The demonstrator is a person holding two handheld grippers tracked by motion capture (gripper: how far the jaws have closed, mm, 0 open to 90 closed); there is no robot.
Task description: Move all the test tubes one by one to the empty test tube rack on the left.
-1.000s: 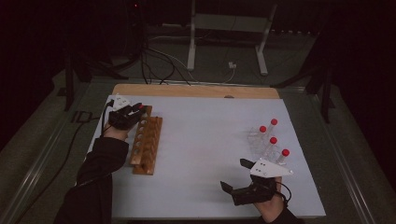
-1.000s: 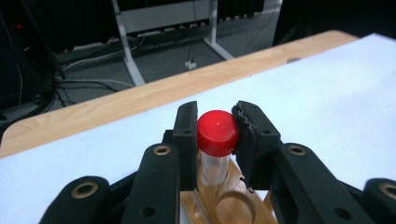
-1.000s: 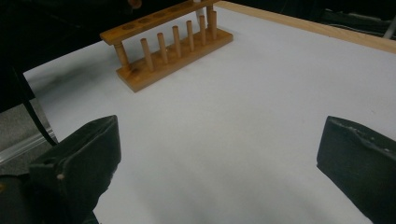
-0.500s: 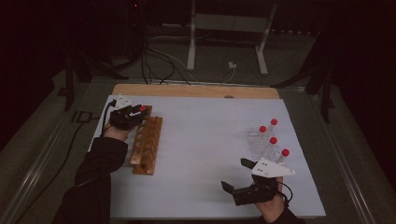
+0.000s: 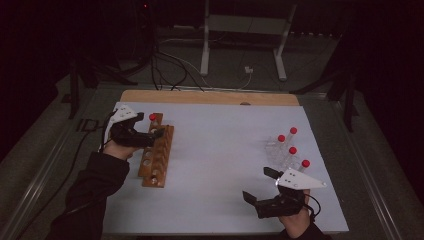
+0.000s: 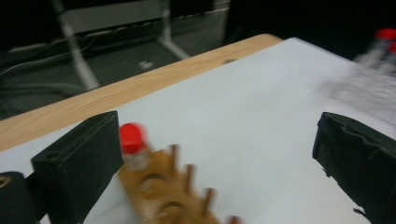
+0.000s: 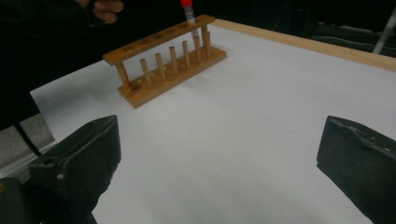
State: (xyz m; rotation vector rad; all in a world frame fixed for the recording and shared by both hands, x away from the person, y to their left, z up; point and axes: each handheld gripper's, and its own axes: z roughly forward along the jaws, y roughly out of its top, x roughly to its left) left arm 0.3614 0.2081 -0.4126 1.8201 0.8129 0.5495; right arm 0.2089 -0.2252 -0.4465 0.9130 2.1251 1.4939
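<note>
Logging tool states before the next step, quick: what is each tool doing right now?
Left tool: open, holding nothing, above the wooden rack beside the red-capped tube.
Right tool: open, empty, over the bare white table.

In the left gripper view the wooden rack (image 6: 173,196) between the jaws is blurred, and the bottom edge cuts off its near end. The red-capped tube (image 6: 131,145) just beside the left-hand jaw is smeared. Beyond the right-hand jaw, the loose tubes (image 6: 373,70) are a blur cut by the picture's edge. In the right gripper view the standing tube's cap (image 7: 187,3) is clipped at the top edge.
</note>
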